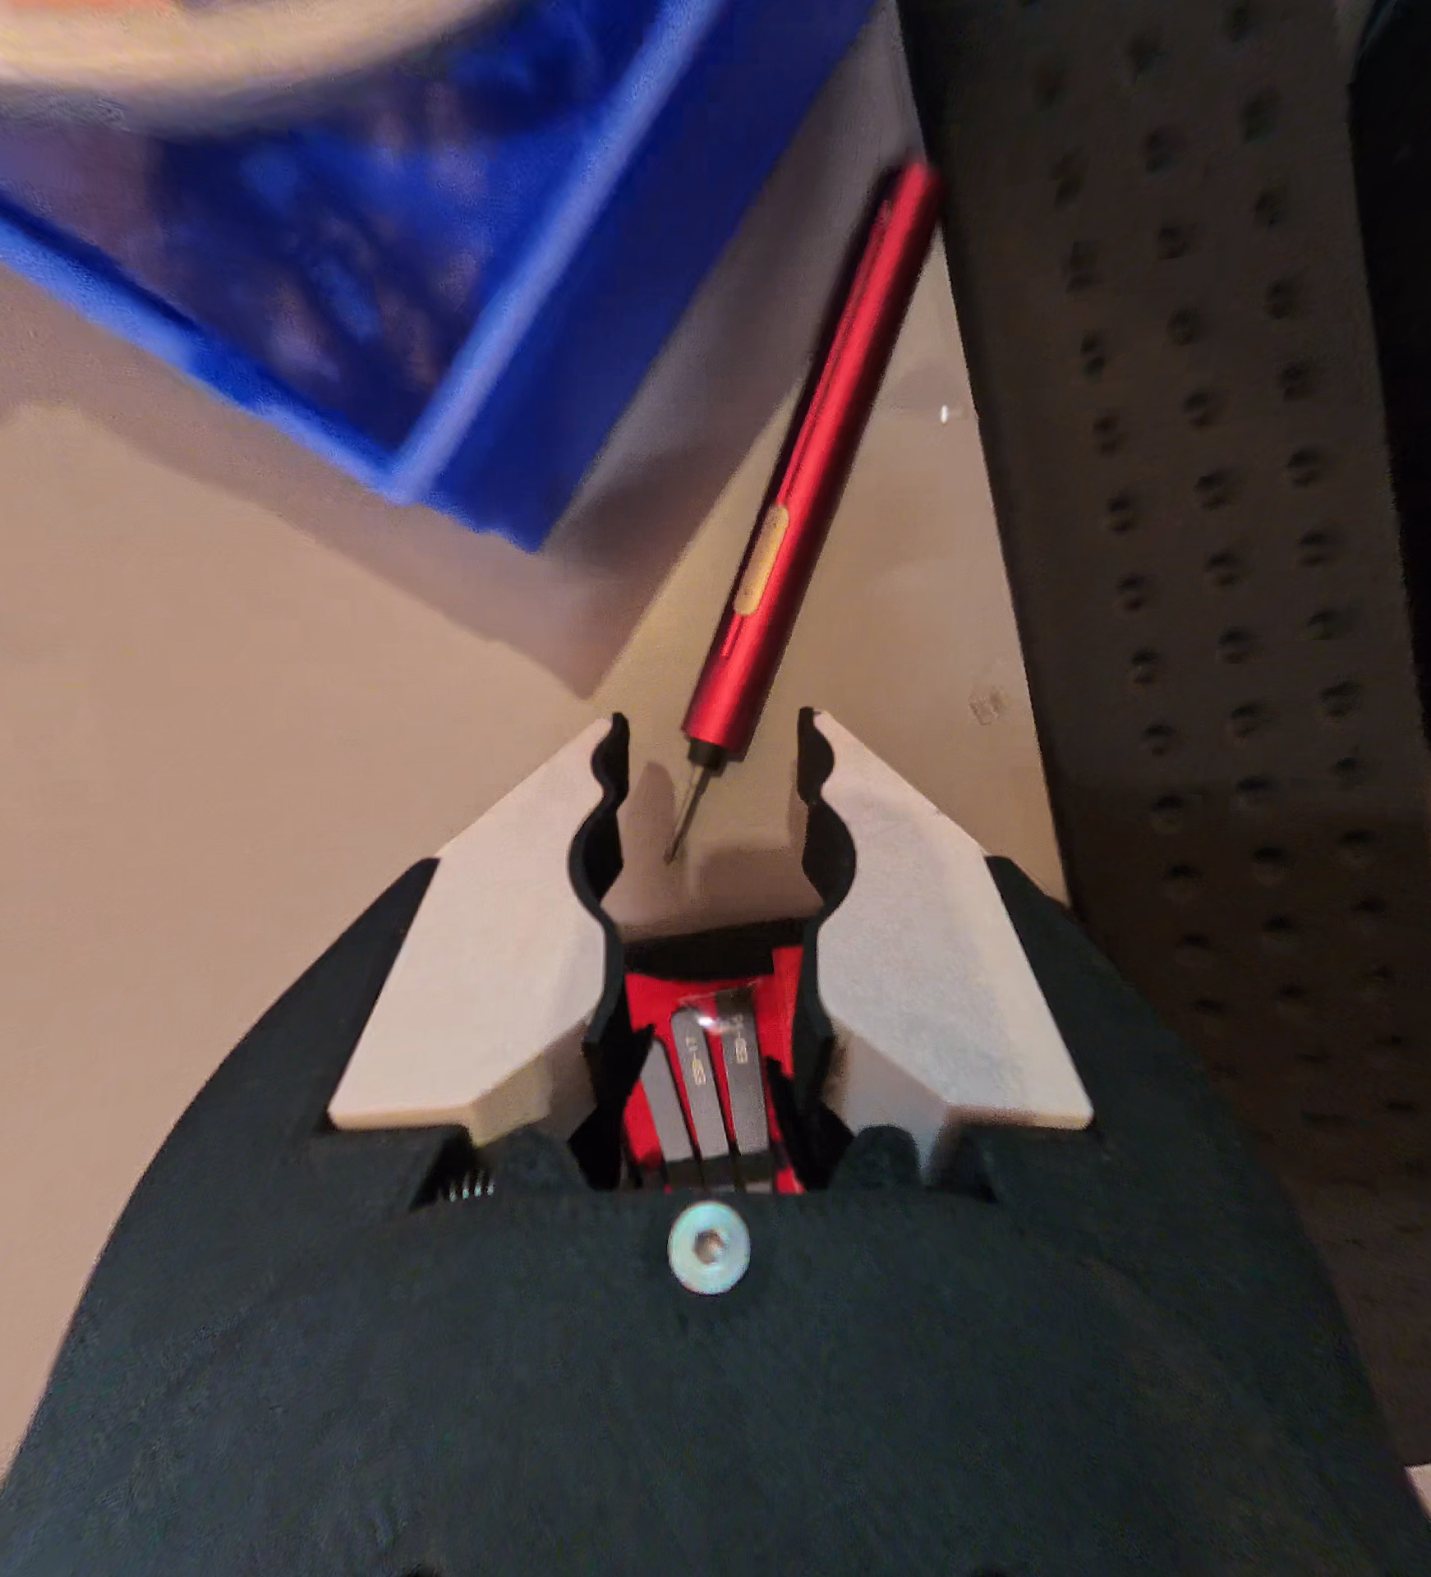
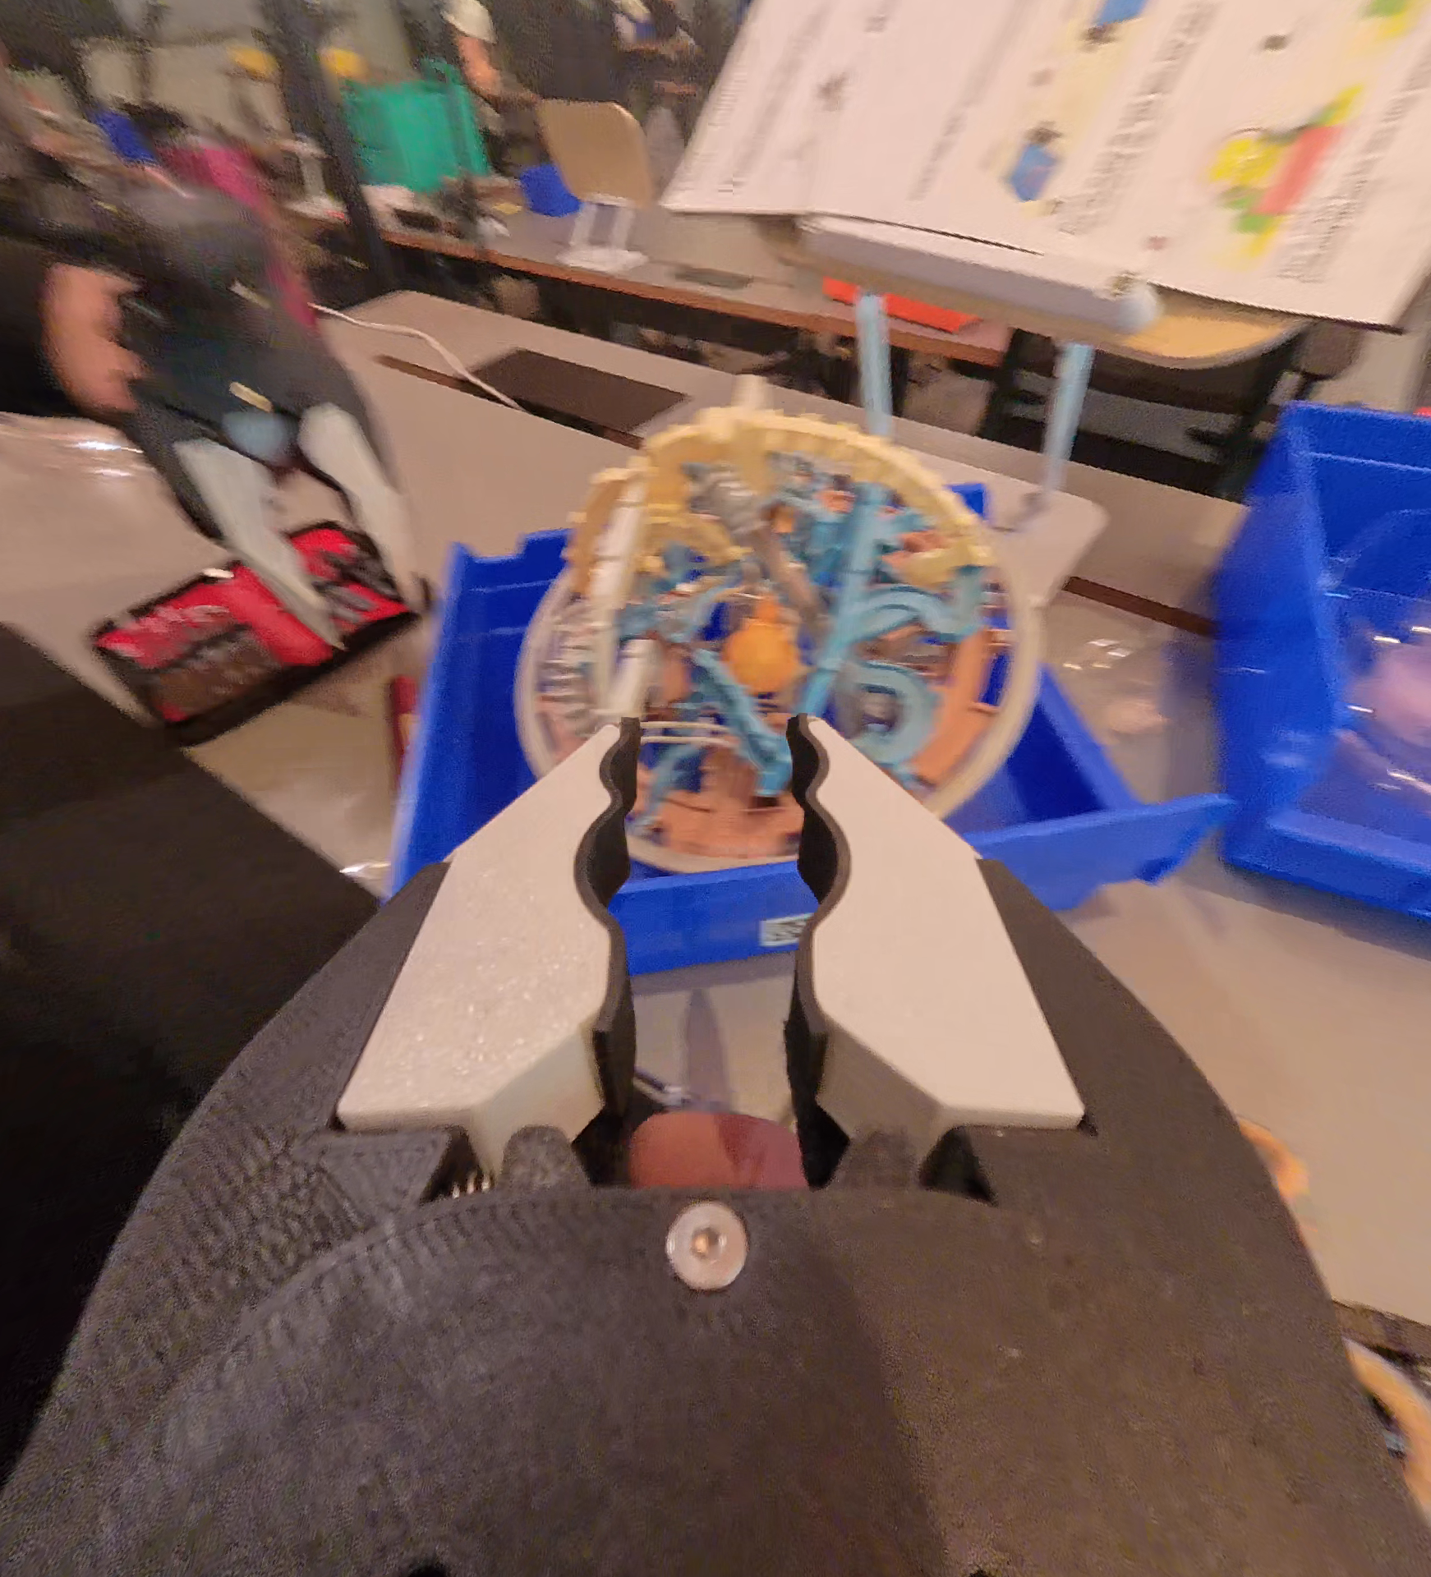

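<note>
My left gripper [image 1: 712, 725] is open and hovers low over the beige table. A red pen-shaped screwdriver [image 1: 814, 461] lies on the table ahead, with its thin bit between my fingertips, untouched. Under the jaws lies an open red tool case [image 1: 712, 1067] with grey metal pieces. My right gripper [image 2: 712, 734] is open and empty. It faces a round maze toy [image 2: 772, 648] with blue, cream and orange tracks, which stands in a blue bin [image 2: 695, 922]. The right wrist view also shows the left gripper [image 2: 371, 610] above the red case [image 2: 208, 631] and the screwdriver [image 2: 400, 717].
A black perforated mat [image 1: 1207, 597] lies right of the screwdriver and shows at the left of the right wrist view [image 2: 55, 811]. The blue bin [image 1: 524, 384] is just beyond it. A second blue bin [image 2: 1378, 683] holds a clear sphere. A printed sheet on a stand [image 2: 1122, 128] rises behind. Some 30 cm of space lies between my two pairs of fingers. The round maze toy [image 2: 772, 648] is about 15 cm from my right fingertips and 20 cm from my left.
</note>
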Demonstrator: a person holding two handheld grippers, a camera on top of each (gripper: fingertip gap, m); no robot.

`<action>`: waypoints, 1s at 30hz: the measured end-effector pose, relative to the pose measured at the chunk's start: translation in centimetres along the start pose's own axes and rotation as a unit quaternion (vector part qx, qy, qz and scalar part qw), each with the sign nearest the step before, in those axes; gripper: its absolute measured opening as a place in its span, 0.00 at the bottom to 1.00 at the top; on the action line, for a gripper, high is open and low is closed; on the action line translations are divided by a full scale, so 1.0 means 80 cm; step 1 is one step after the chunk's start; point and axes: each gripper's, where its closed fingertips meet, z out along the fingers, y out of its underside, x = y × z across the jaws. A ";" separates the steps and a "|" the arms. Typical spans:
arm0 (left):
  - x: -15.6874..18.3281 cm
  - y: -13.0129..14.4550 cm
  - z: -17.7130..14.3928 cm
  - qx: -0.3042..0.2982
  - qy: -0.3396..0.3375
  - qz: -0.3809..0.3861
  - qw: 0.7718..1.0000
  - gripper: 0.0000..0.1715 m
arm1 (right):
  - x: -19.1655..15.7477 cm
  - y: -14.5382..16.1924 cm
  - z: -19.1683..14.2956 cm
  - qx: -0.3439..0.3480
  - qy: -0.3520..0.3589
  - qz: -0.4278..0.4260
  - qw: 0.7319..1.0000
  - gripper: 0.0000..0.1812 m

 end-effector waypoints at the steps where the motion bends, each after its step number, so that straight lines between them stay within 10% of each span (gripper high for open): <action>1: -0.004 -0.013 -0.018 0.018 -0.018 -0.007 1.000 0.21 | 0.017 -0.002 0.002 -0.007 0.018 -0.006 1.000 0.19; 10: -0.069 -0.155 -0.037 0.141 -0.153 -0.043 0.977 0.23 | 0.044 0.013 0.085 -0.091 0.027 -0.077 0.993 0.21; 13: -0.079 -0.166 -0.014 0.148 -0.141 -0.061 0.977 0.22 | 0.051 0.017 0.097 -0.101 0.039 -0.076 0.991 0.05; 30: -0.112 -0.226 -0.057 0.234 -0.123 -0.089 0.960 0.02 | 0.083 -0.038 0.098 -0.059 -0.054 0.072 0.994 0.04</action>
